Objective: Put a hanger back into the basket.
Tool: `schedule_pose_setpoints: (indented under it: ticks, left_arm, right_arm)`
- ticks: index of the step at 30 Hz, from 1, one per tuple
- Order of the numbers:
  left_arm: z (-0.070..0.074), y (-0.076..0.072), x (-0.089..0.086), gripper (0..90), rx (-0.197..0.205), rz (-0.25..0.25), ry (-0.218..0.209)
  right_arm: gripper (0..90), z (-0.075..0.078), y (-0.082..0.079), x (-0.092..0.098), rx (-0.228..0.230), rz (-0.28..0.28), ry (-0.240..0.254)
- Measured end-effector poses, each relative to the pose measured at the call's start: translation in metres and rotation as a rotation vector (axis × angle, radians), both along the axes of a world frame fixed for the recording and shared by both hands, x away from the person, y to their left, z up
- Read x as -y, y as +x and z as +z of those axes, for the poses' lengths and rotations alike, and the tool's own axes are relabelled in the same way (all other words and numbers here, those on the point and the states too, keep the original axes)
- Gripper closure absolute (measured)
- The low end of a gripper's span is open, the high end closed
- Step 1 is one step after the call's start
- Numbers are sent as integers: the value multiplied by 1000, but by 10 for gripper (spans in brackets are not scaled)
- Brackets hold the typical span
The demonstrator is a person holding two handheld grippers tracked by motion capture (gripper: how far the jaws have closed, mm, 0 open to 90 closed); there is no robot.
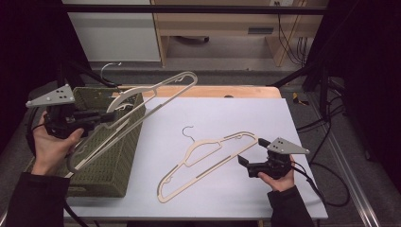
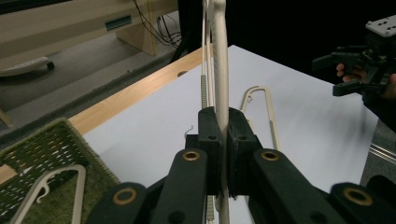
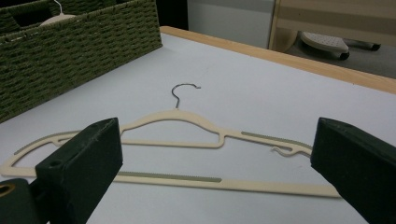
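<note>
Trouble looks likeliest at left of frame: left tongs (image 1: 106, 117) pinch a raised hanger (image 1: 156, 97) over the basket (image 1: 118, 156) — it could snag. Right tongs (image 1: 250, 158), gaping and empty, flank the bench (image 1: 227, 118) hanger (image 1: 208, 156) — a thin, slippery target.

Dim, even light from above falls on my worktop (image 1: 227, 118); the surroundings sink into black, shadows stay faint, and pictures look soft and grainy.

One cream hanger (image 1: 151, 97) held aloft, another (image 1: 208, 161) flat on table.
</note>
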State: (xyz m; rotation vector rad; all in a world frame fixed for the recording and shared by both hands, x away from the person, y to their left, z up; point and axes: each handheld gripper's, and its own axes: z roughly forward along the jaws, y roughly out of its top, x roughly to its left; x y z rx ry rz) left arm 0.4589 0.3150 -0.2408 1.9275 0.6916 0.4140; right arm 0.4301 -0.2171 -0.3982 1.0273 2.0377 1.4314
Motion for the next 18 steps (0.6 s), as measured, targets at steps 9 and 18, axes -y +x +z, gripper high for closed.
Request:
schedule_pose_setpoints:
  ticks: [9, 18]
  left_arm:
    - [-2, 12, -38, 862, -11, 65, 31]
    - [-19, 24, -76, 862, -39, 130, 48]
  right_arm:
    - [29, -1, 1, 0, -3, -1, -4]
    - [27, -1, 1, 0, -4, -1, -5]
